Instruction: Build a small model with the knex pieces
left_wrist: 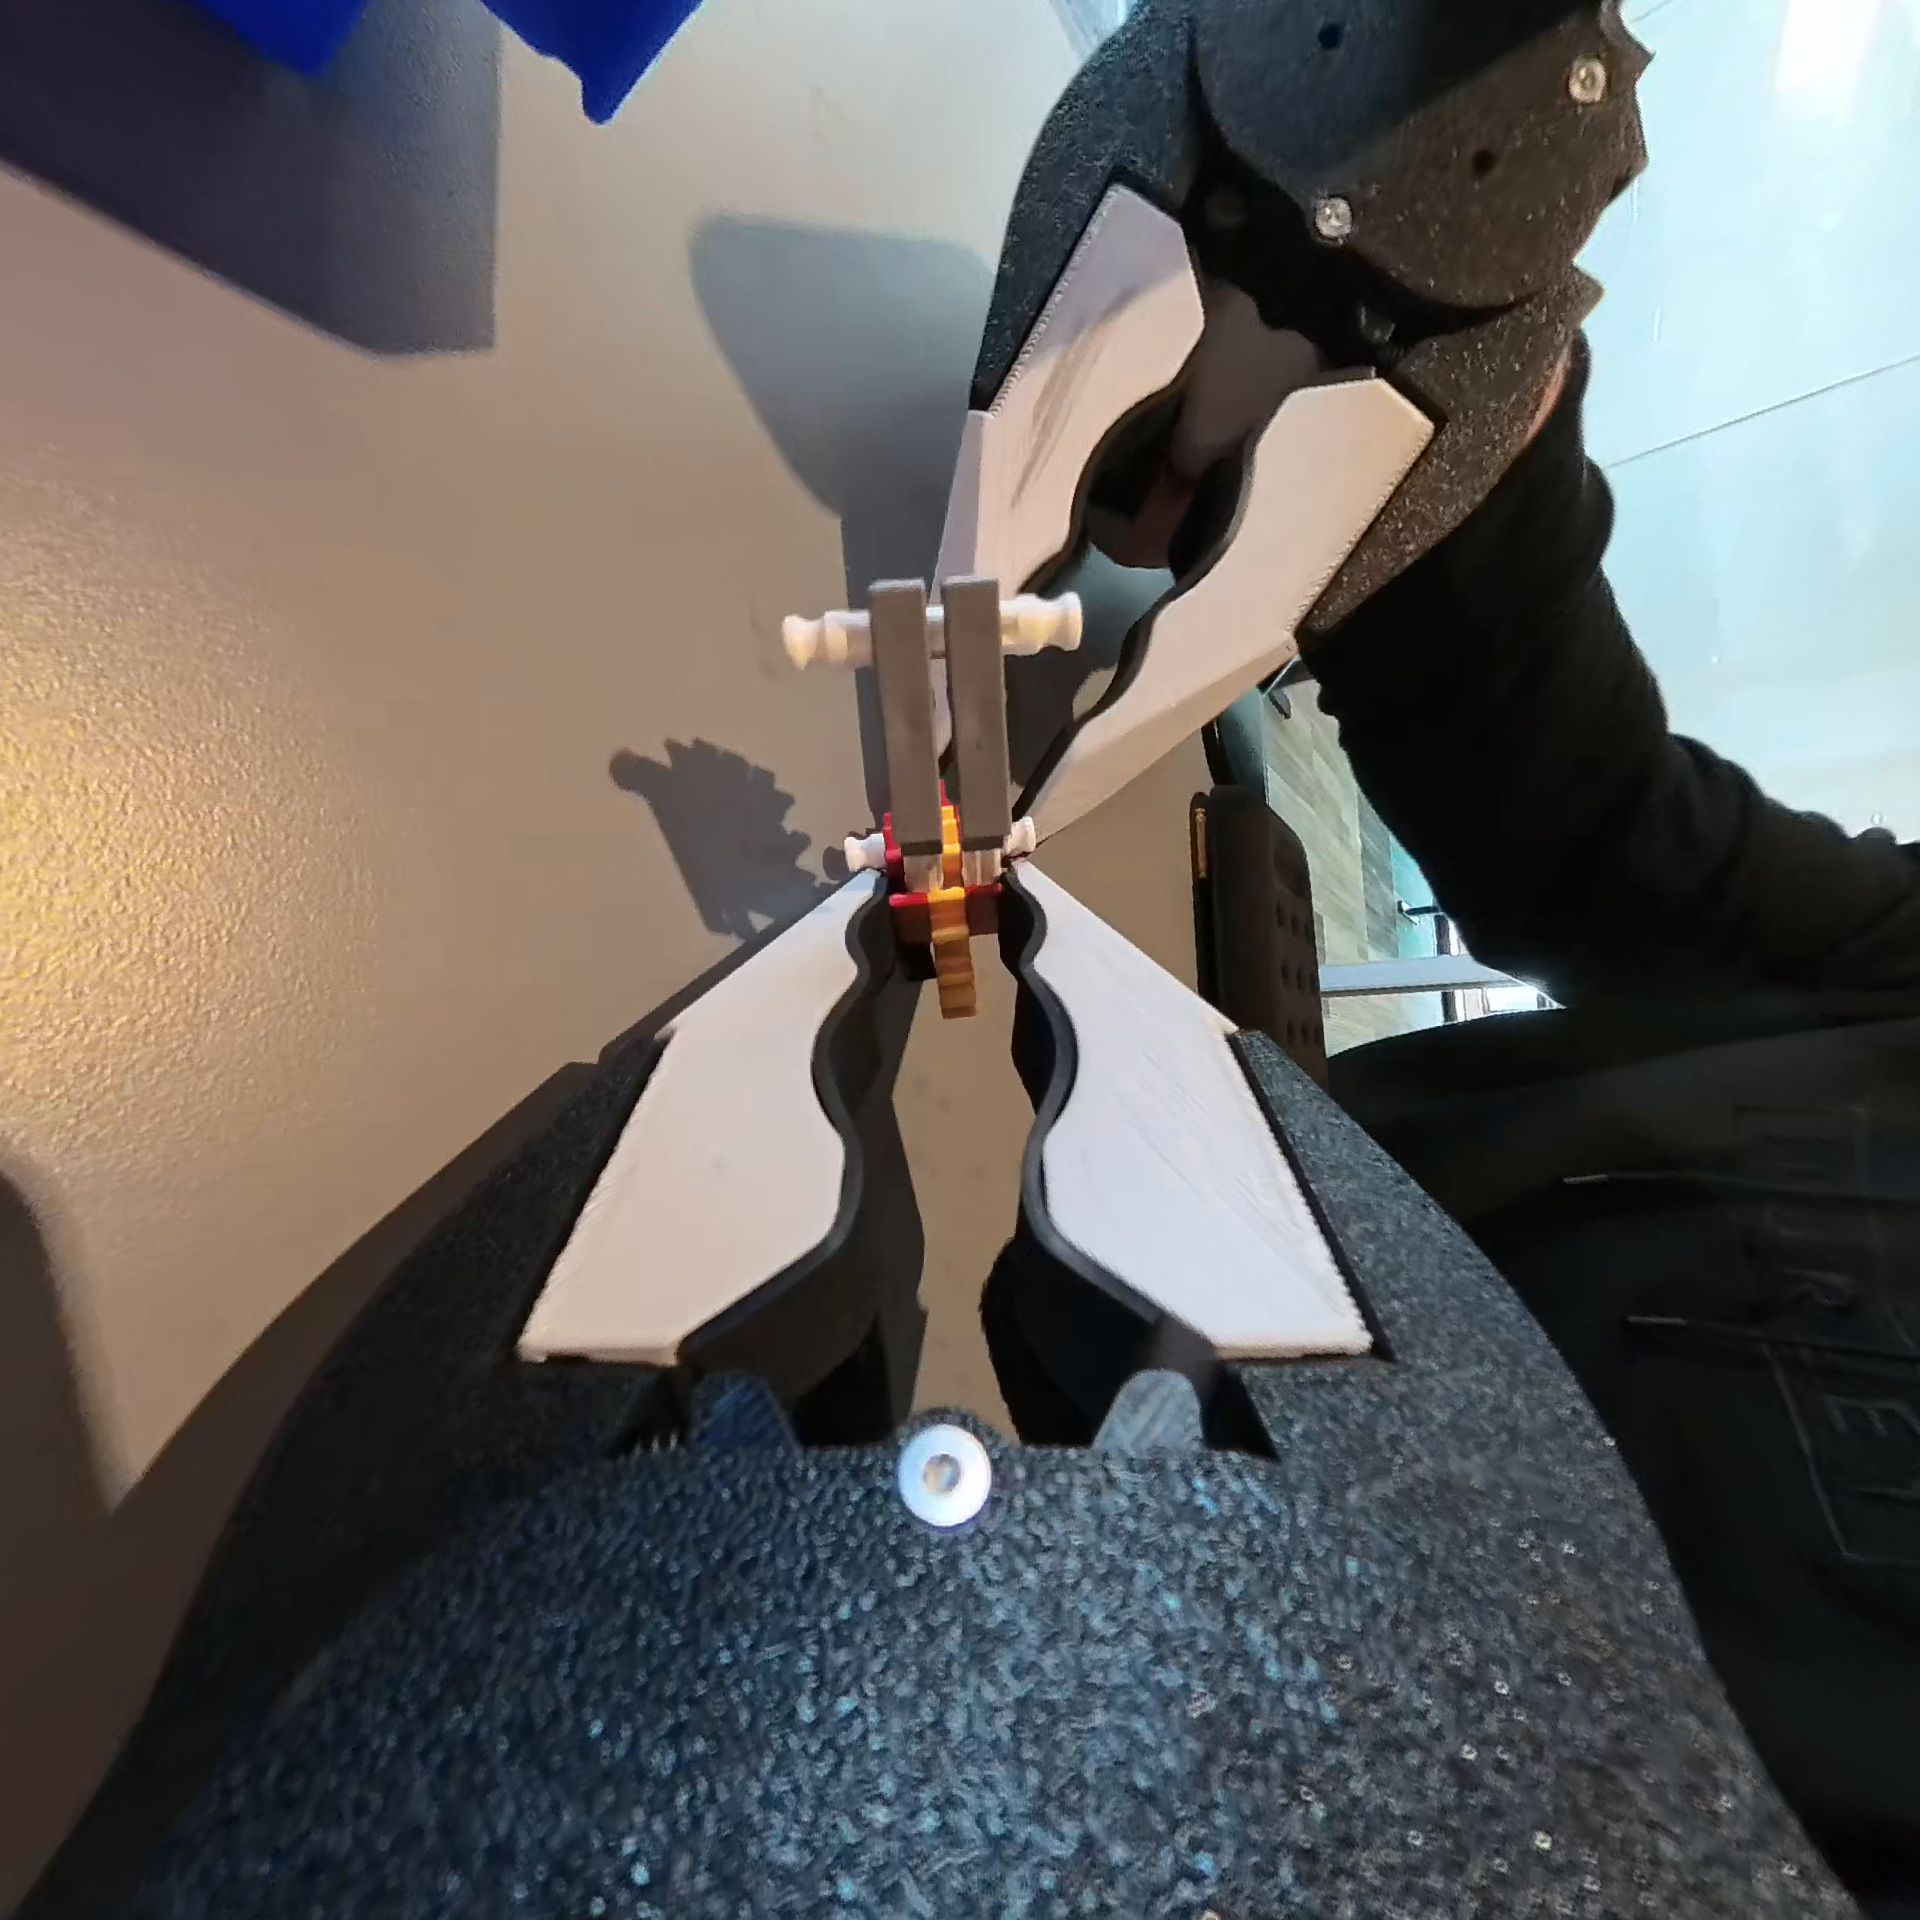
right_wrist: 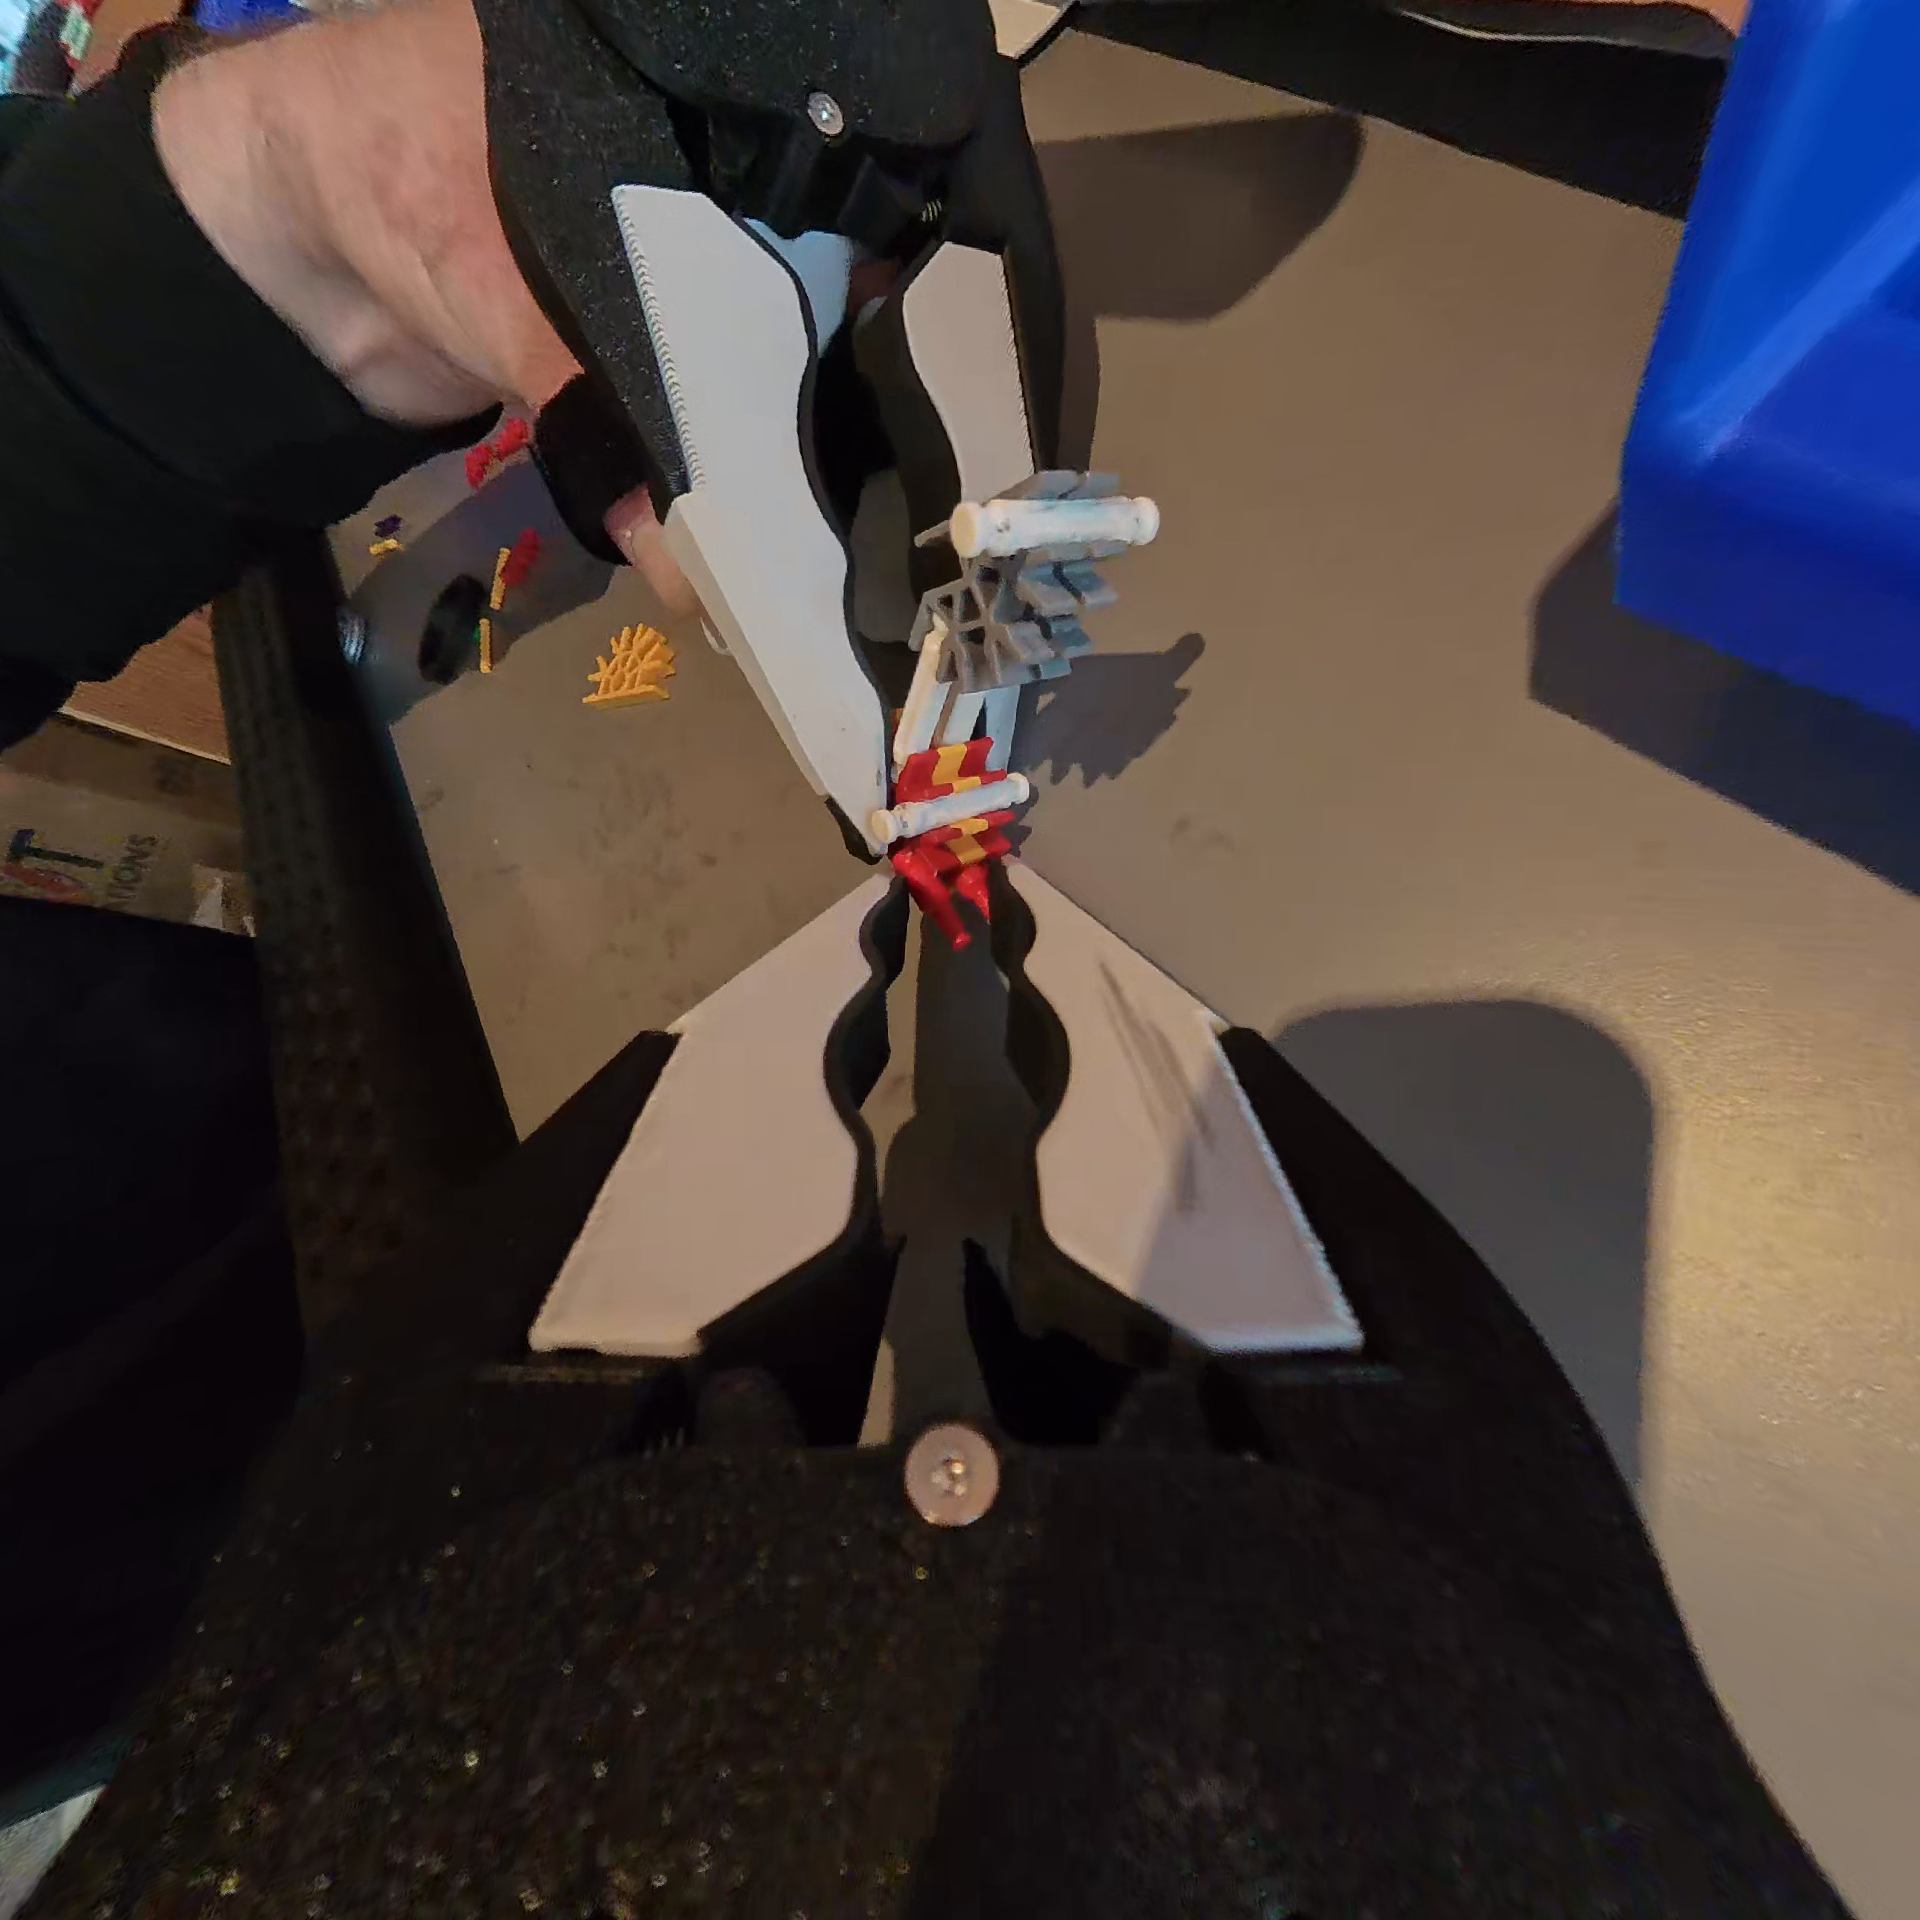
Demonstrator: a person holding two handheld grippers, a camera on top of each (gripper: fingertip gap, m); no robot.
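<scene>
1. Nearest the toy assembly (left_wrist: pixel 940 790), in the left wrist view, the left claw (left_wrist: pixel 940 894) is clamped on the red and yellow connectors (left_wrist: pixel 948 935) at the assembly's lower end.
2. From the assembly's other side, in the right wrist view, the right claw (right_wrist: pixel 951 894) is pinched tight on the same red and yellow connectors (right_wrist: pixel 951 831), so both claws hold the assembly off the worktop (right_wrist: pixel 1351 831).
3. Just past the grip, a short white rod (right_wrist: pixel 951 810) crosses the assembly, already snapped in.
4. At the assembly's far end, grey connectors (right_wrist: pixel 1013 613) sit on white rods, and another white rod (right_wrist: pixel 1055 523) crosses them at the tip.
5. Left of the assembly and well apart from it, a loose yellow connector (right_wrist: pixel 629 670) and small red pieces (right_wrist: pixel 499 452) lie unjoined on the worktop.
6. Far right of the assembly stands a blue bin (right_wrist: pixel 1787 364).
</scene>
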